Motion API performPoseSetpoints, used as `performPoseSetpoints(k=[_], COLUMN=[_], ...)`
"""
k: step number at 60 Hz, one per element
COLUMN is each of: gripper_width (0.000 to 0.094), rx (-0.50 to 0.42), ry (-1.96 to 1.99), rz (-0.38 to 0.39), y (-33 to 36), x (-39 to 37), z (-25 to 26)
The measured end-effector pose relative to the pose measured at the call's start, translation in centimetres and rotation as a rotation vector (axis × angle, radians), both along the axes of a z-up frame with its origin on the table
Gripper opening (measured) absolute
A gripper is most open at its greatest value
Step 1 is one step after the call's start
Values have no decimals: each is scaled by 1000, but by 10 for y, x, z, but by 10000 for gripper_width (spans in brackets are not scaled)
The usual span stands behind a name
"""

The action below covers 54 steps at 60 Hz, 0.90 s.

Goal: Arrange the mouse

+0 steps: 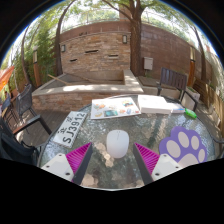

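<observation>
A white computer mouse (117,143) lies on a mottled glass-topped table (110,170), just ahead of my fingers and midway between them. My gripper (113,160) is open and empty, its two magenta pads (80,155) spread wide on either side, with clear gaps to the mouse. A purple mat with a white paw print (185,147) lies on the table to the right, beyond the right finger.
A licence plate (71,131) lies on the table to the left. Papers and a white box (135,105) lie at the table's far side, with a small green ball (190,114) at the right. Patio chairs, a stone wall and trees stand beyond.
</observation>
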<state>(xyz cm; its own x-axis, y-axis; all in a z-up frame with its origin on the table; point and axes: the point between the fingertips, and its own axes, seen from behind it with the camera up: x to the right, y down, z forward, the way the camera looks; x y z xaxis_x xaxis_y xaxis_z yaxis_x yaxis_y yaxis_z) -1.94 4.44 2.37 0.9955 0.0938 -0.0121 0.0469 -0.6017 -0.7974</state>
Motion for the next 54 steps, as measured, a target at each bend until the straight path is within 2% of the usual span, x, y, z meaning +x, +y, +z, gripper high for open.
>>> performPoseSetpoints(k=[5, 10, 12, 15, 18, 34, 42, 46, 54], gripper_width=[815, 733, 723, 647, 500, 355, 352, 353, 353], rx=[-15, -42, -4, -8, 4, -19, 69, 151, 383], ry=[-8, -17, -19, -31, -26, -19, 17, 55, 113], rz=[-14, -36, -34, -24, -10, 21, 78, 101, 106], y=[30, 45, 53, 58, 58, 46, 27, 16, -11], x=[-2, 0, -1, 4, 2, -8, -22, -25, 2], z=[-21, -42, -38, -41, -42, -29, 32, 89, 236])
